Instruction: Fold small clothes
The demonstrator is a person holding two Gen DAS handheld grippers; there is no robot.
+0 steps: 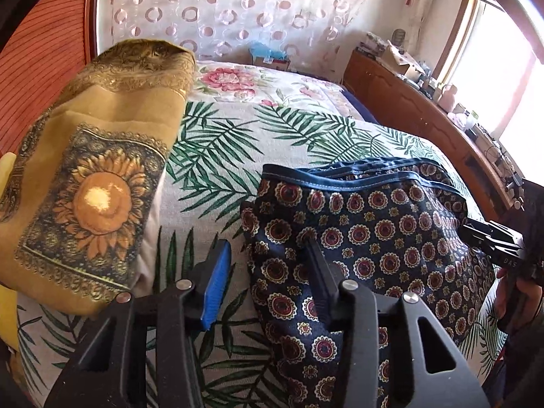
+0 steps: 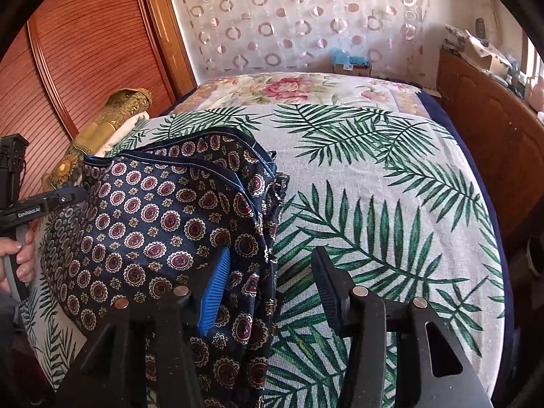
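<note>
right gripper (image 2: 268, 289) fingers spread over the patterned shorts' (image 2: 163, 210) edge.

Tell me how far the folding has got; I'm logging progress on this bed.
Looks done: a yellow sunflower-print garment lies folded on a pile at the bed's left edge. In hand: the navy medallion-print garment lies rumpled on the palm-leaf bedspread, with the left tongs and right tongs both open at its two sides, gripping nothing. Left: grasping and folding it.
</note>
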